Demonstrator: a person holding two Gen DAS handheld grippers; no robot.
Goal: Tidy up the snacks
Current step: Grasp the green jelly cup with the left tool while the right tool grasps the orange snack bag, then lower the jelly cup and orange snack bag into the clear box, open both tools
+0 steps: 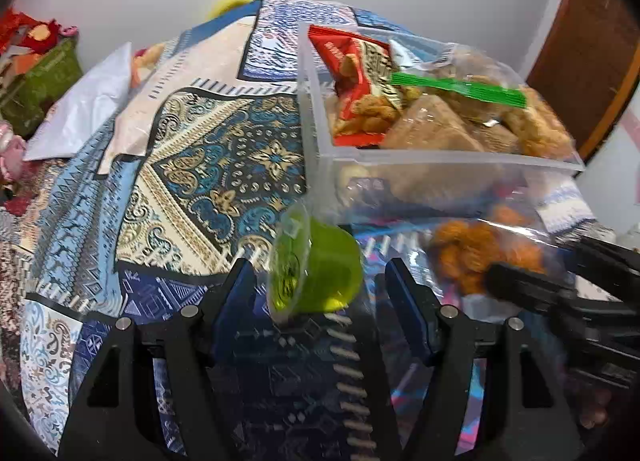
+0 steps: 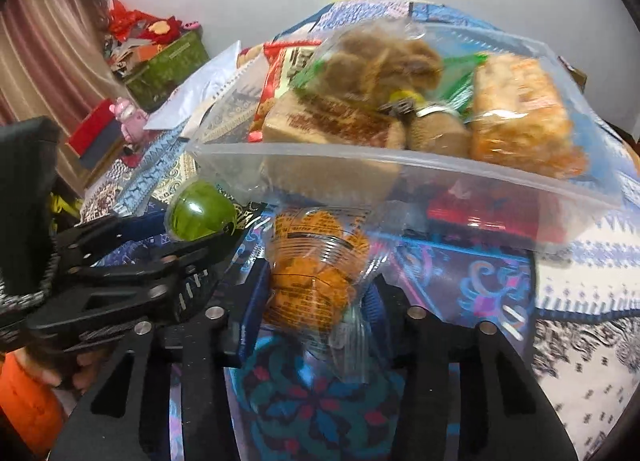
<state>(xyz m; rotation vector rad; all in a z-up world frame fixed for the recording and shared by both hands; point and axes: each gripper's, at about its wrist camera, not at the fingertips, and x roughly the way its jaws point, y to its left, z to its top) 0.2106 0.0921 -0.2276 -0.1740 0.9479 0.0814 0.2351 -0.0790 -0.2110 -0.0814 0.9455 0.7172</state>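
Although most of the snacks already sit piled in the clear plastic bin (image 1: 452,159), filling the upper right of the left wrist frame, two pieces are left outside it. Among the packed ones I can make out a red packet (image 1: 352,73), a green-sealed bag (image 1: 464,91) and a brown block (image 2: 332,125). The green jelly cup (image 1: 316,265) lies on its side on the patterned cloth (image 1: 192,165), just in front of the bin's near wall, at lower centre of the frame; the left gripper (image 1: 320,297) has its jaws spread wide on either side of the cup, touching nothing as far as I can tell. The right gripper (image 2: 316,293) is clenched on the clear bag of orange snacks (image 2: 316,261), at the middle of its own frame, just below the bin's near rim. My judgement: nearly done, with this bag and then the cup to go in
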